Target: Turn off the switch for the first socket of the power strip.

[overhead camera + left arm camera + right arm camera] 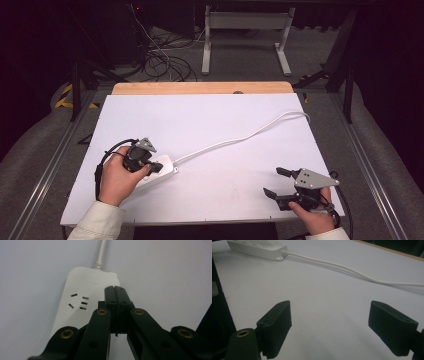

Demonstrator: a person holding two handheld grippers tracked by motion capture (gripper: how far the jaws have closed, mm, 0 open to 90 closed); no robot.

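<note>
At the lower right of the high view the right tongs (pixel 274 182) hover over the bare white desk (pixel 210 125), spread wide with nothing between them; their own view shows the two black pads (pixel 278 327) well apart above the sheet; at the lower left the left tongs (pixel 156 167) are clenched tight, pads pressed together and empty, resting on the white power strip (pixel 162 171); beside them in the left gripper view sits a socket (pixel 78 301); the strip's white cord (pixel 240 137) runs away to the upper right and loops near the desk's far right corner.
</note>
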